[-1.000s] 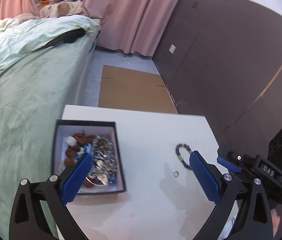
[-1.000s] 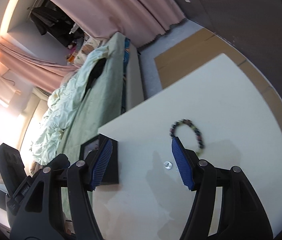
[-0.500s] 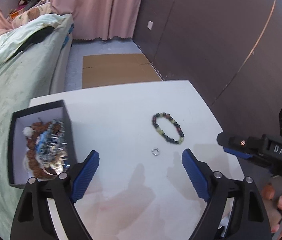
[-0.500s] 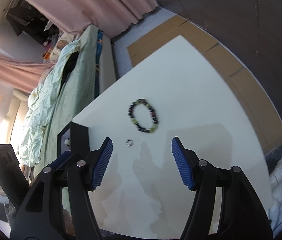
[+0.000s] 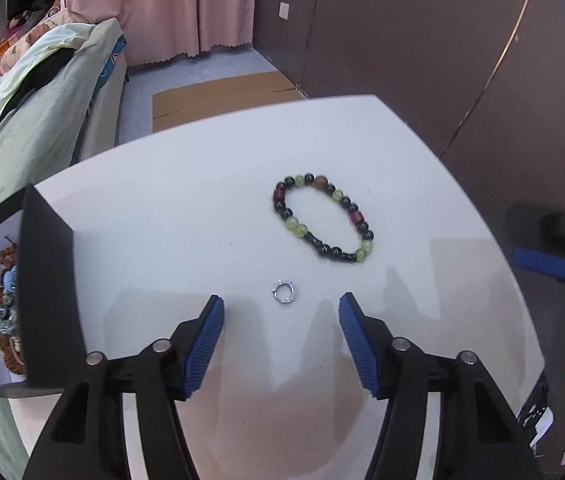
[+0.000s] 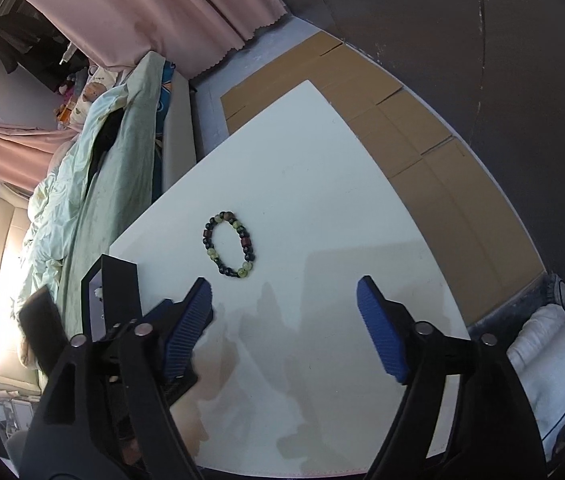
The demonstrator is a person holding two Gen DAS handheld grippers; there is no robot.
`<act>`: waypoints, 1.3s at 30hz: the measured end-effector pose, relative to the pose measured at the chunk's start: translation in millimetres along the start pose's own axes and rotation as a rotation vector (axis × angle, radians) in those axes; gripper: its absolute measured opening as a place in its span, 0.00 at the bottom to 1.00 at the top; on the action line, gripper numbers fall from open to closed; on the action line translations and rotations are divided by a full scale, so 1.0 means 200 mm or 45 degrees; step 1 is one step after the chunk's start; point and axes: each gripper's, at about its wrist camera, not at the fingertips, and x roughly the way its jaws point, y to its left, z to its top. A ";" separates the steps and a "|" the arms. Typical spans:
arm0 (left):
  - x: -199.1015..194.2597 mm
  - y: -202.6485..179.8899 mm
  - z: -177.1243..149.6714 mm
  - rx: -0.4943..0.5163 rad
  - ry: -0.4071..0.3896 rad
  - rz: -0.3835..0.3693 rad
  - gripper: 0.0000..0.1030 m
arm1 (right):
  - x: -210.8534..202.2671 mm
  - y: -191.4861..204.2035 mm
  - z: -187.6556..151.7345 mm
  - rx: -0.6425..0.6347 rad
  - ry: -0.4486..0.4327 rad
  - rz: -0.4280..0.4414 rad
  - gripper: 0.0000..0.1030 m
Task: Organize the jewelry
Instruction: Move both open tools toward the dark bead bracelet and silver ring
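We hold 2 grippers low over a white table [image 5: 186, 208], both pointing forward across it.

Our left gripper [image 5: 281, 307] hovers just above the table with its 2 blue pads [image 5: 206, 344] spread wide and holding nothing. A small silver ring [image 5: 283, 291] lies on the table right between the pad tips, touching neither. Just beyond the ring lies a beaded bracelet [image 5: 324, 219] of dark, green and red beads, flat in an oval loop.

To the left of the ring, at the table's left edge, stands an open black box [image 5: 48, 292] with a white lining. It holds a heap of mixed jewelry [image 5: 6, 292], part hidden by the box wall.

Our right gripper [image 6: 284, 292] hangs to the right of the ring, its pads also spread wide and empty. From its camera the bracelet [image 6: 229, 249] lies ahead and slightly left of its left pad [image 6: 190, 328], apart from it; the ring is hidden there. The box [image 6: 118, 292] shows at the left.

Beyond the box lies a bed [image 5: 34, 92] with pale green bedding.
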 end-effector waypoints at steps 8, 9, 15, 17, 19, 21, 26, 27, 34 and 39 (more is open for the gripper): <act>0.02 -0.05 0.00 0.067 -0.013 0.129 0.19 | 0.04 0.04 0.03 -0.067 -0.009 -0.047 0.76; 0.02 -0.03 0.01 0.049 -0.009 0.136 0.09 | 0.04 0.05 0.02 -0.077 -0.014 -0.051 0.76; -0.01 0.11 0.02 -0.069 0.002 0.027 0.00 | 0.07 0.09 0.03 -0.114 -0.025 -0.051 0.76; -0.04 0.14 0.03 -0.098 -0.004 -0.007 0.00 | 0.09 0.08 0.03 -0.104 -0.022 -0.036 0.76; -0.07 0.16 0.04 -0.122 -0.016 -0.031 0.00 | 0.10 0.07 0.04 -0.083 -0.013 -0.017 0.76; -0.10 0.18 0.05 -0.140 -0.033 -0.047 0.00 | 0.11 0.07 0.05 -0.075 -0.010 -0.010 0.76; -0.16 0.17 0.07 -0.122 -0.075 -0.035 0.72 | 0.12 0.07 0.05 -0.071 -0.003 -0.003 0.76; -0.17 0.17 0.07 -0.125 -0.108 -0.030 0.88 | 0.12 0.08 0.05 -0.069 -0.002 -0.002 0.76; -0.12 0.09 0.08 -0.047 -0.101 0.009 0.58 | 0.10 0.02 0.08 -0.008 -0.025 -0.004 0.76; -0.03 0.02 0.07 0.021 -0.066 0.030 0.45 | 0.08 0.00 0.09 -0.011 -0.037 -0.011 0.76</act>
